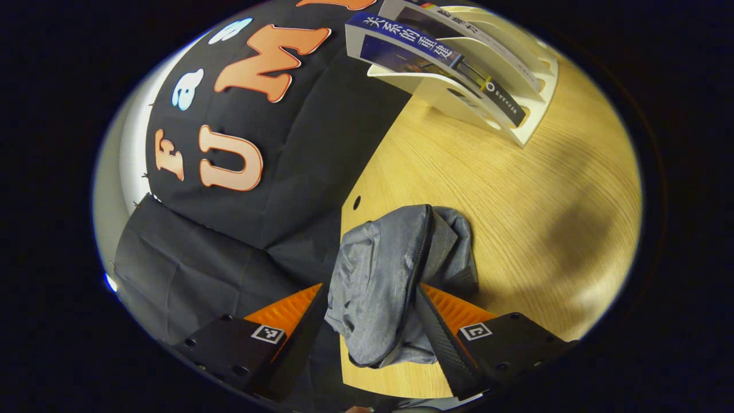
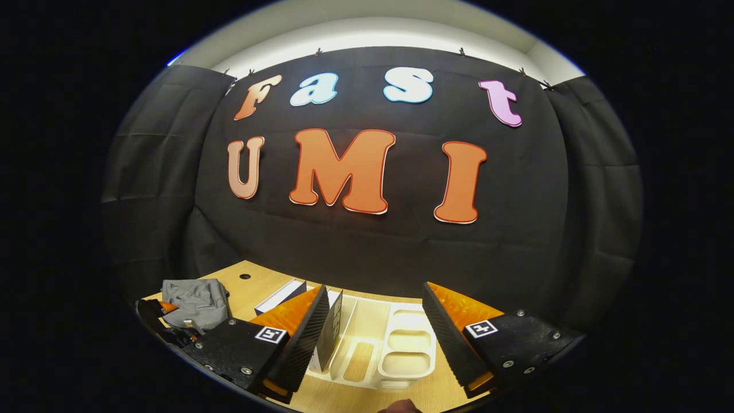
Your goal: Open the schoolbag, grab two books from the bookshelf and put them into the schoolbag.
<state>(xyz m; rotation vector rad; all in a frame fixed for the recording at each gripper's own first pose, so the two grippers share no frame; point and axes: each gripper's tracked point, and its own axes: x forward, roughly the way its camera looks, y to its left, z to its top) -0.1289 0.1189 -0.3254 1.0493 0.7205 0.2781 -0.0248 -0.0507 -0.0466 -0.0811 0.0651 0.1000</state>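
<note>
Bag held, books next
We see left gripper [image 1: 373, 321] jaws pinching grey fabric schoolbag [image 1: 395, 275]; right gripper [image 2: 373, 332] jaws wide, empty — must descend onto white slotted bookshelf [image 2: 395, 350].

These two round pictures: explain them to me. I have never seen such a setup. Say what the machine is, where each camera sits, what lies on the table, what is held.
There is no robot. A person holds a two-finger gripper in each hand, and each carries a camera looking along its fingers. In the left gripper view, the left gripper has its fingers around a fold of the grey schoolbag on the wooden table, with books in a white bookshelf beyond. In the right gripper view, the right gripper hangs open above that bookshelf, holding nothing.
</note>
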